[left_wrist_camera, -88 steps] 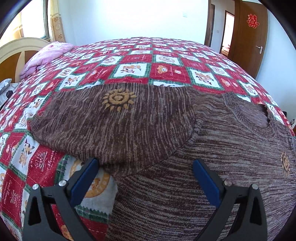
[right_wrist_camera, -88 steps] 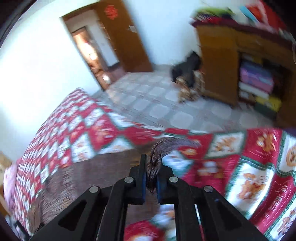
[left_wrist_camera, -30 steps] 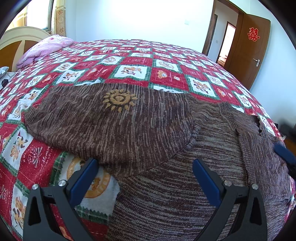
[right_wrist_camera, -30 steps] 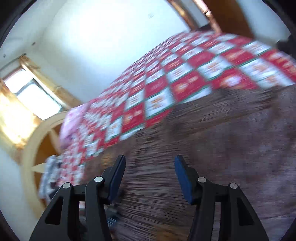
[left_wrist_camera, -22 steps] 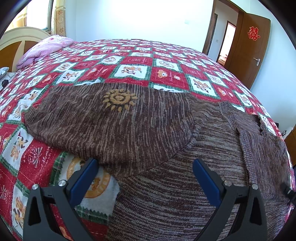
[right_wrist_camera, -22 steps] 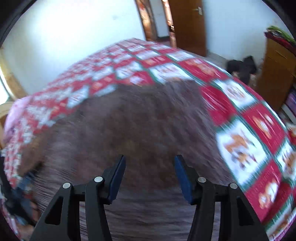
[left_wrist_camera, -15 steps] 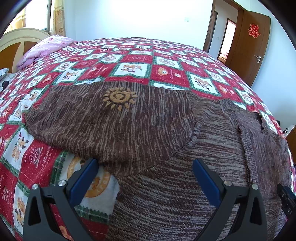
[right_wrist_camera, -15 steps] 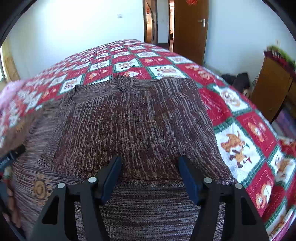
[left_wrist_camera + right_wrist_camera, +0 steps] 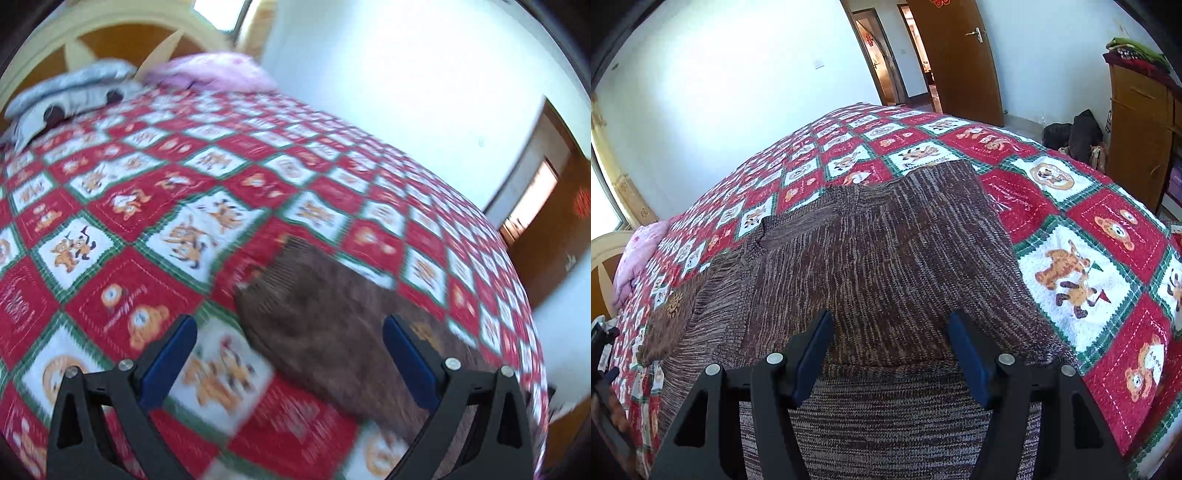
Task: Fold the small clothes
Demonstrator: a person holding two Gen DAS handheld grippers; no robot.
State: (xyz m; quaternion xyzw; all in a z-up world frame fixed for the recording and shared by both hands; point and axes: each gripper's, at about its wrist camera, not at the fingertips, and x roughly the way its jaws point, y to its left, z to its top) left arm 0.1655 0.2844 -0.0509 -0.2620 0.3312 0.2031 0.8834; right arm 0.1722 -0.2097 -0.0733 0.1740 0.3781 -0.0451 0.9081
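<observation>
Sweater (image 9: pixel 879 258): brown knit, spread flat on the quilted bed (image 9: pixel 1071 266).
Right gripper (image 9: pixel 890 354): jaws parted, empty, over the folded-in sleeve.
Left gripper (image 9: pixel 291 354): wide, closing, empty; other sleeve's cuff (image 9: pixel 295 280) just ahead.

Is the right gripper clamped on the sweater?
No, the right gripper has its jaws apart above the brown sweater, pinching no fabric.
</observation>
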